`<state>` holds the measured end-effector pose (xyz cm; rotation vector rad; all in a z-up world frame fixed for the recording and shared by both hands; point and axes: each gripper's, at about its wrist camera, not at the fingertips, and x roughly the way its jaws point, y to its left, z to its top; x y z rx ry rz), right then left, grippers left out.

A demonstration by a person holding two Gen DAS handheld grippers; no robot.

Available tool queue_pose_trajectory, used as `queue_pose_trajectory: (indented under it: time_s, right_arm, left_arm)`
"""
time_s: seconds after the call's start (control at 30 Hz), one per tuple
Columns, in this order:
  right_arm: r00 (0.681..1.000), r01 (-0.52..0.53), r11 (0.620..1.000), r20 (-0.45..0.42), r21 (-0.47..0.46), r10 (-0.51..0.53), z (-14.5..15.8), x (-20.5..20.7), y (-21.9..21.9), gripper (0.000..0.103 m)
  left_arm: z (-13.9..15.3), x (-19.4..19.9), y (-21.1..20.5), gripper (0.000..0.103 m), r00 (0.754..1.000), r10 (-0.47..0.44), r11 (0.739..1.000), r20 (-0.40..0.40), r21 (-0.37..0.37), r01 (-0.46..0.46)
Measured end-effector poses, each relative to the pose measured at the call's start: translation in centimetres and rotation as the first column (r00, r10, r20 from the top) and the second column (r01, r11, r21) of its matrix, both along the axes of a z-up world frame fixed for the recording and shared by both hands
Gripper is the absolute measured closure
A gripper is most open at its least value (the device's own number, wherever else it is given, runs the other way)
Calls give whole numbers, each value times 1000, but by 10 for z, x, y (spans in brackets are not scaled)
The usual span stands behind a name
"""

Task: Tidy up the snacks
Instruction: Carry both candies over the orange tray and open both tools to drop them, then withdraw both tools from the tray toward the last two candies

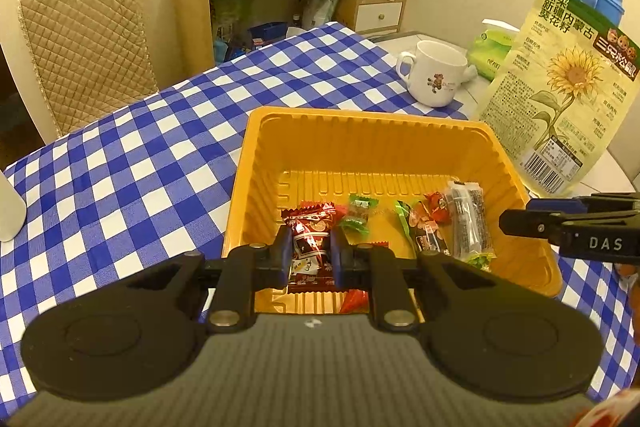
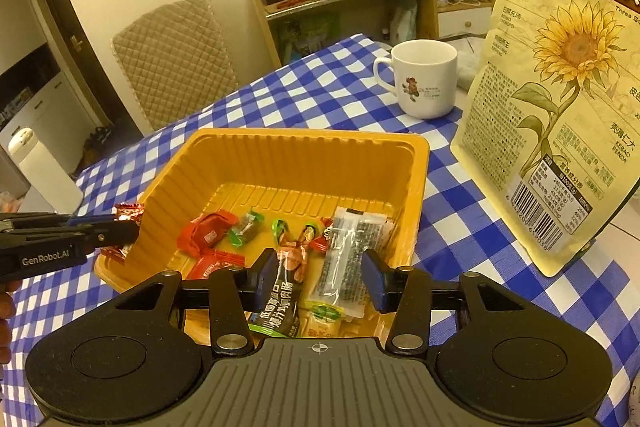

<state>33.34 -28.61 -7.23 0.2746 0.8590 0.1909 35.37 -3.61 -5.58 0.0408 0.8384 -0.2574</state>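
Both tools hover at the orange tray's (image 1: 372, 147) near edge: my left tool (image 1: 310, 253) pinches a dark-red wrapped candy (image 1: 310, 243) above its near-left corner, my right tool (image 2: 318, 283) gapes empty over the near-right packets.

The tray (image 1: 372, 143) is glossy ribbed orange plastic. The snacks' wrappers (image 2: 348, 251) are shiny crinkled film (one clear). A checked cloth (image 1: 120, 163) covers the bench, matt and woven. The mug (image 2: 426, 79) is smooth glazed ceramic. The seed bag (image 2: 552, 99) looks matt, and the chair cover (image 1: 84, 39) is quilted fabric.
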Motion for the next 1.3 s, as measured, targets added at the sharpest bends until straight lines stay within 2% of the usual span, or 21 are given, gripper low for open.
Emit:
queue_pose_trajectory:
  time_s: [0.27, 0.3, 0.33, 0.37, 0.53, 0.87, 1.03, 1.3]
  right_arm:
    - [1000, 3, 1000, 2, -4, -3, 3, -2, 1, 56]
    - [1000, 5, 1000, 3, -5, -5, 3, -3, 1, 56]
    - [1000, 8, 1000, 3, -6, -8, 4, -4, 1, 56]
    - [1000, 10, 1000, 4, -8, -10, 4, -5, 2, 56]
    - [1000, 21, 1000, 14, -4, -21, 10, -16, 2, 56]
    - [999, 35, 999, 34, 35, -36, 27, -56, 6, 54]
    - [998, 31, 999, 48, 43, -33, 37, -79, 13, 41]
    - [998, -7, 999, 59, 42, 4, 49, -120, 30, 36]
  left_arm:
    - [-7, 7, -3, 85, 1000, -6, 1000, -24, 4, 6]
    - [-8, 8, -3, 81, 1000, -1, 1000, -28, 2, 1]
    - [-8, 8, -2, 71, 999, 0, 1000, -35, -2, 0]
    - [-8, 8, -2, 67, 999, 2, 1000, -38, -5, -2]
    - [-2, -4, 3, 66, 999, 7, 1000, -32, -26, -8]
    - [16, -54, 34, 66, 996, 86, 995, -40, -52, -88]
    - [22, -86, 51, 66, 989, 141, 988, -50, -54, -143]
    - [29, -144, 66, 66, 978, 198, 978, -62, -47, -201]
